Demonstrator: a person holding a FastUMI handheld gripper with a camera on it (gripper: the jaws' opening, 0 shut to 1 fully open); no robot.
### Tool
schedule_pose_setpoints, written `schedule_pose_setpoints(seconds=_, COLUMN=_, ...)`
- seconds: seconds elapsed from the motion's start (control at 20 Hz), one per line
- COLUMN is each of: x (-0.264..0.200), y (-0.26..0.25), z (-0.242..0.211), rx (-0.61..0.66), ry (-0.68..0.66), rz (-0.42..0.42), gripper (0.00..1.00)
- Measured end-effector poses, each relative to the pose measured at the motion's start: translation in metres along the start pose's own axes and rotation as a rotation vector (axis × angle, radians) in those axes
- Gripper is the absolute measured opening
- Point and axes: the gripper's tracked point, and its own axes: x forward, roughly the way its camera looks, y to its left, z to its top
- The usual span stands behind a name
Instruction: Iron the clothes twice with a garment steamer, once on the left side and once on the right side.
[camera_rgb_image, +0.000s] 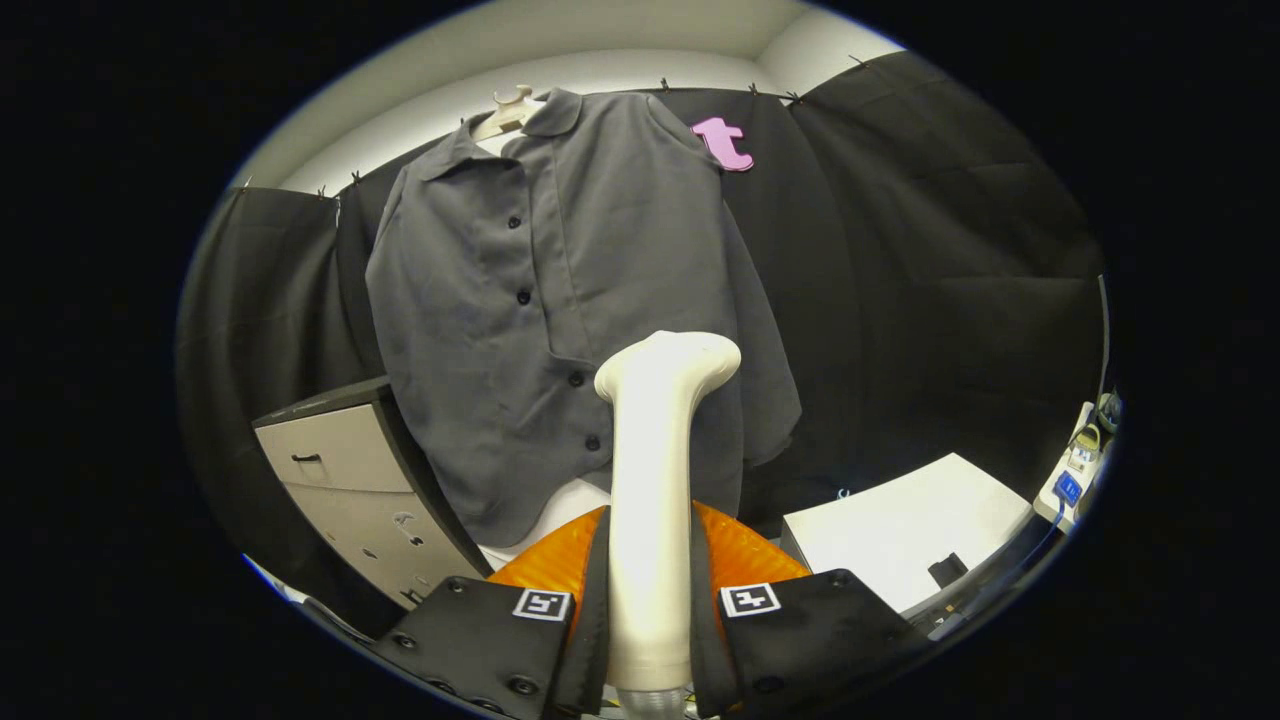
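The gripper (650, 600) has its fingers (590, 610) clamped on the upright handle of a cream garment steamer (655, 470), one on each side, with the steamer's head tipped right and held in front of the lower hem of a grey button-up shirt (560, 300). The shirt hangs far ahead on a pale hanger (510, 108) against the black cloth wall (920, 250), its hem ending just above and beside a grey drawer cabinet (340, 480) on the left. On the right a white bench (900, 530) stands near, with open wall showing between the bench and the shirt's right edge.
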Motion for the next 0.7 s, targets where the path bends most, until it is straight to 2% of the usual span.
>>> schedule_pose_setpoints(seconds=0.3, x=-0.046, y=0.031, z=0.034, rx=-0.025, ry=-0.076, rz=0.006, gripper=0.4)
schedule_pose_setpoints(seconds=0.7, x=-0.117, y=0.107, z=0.093, rx=-0.062, ry=-0.239, rz=0.052, gripper=0.4)
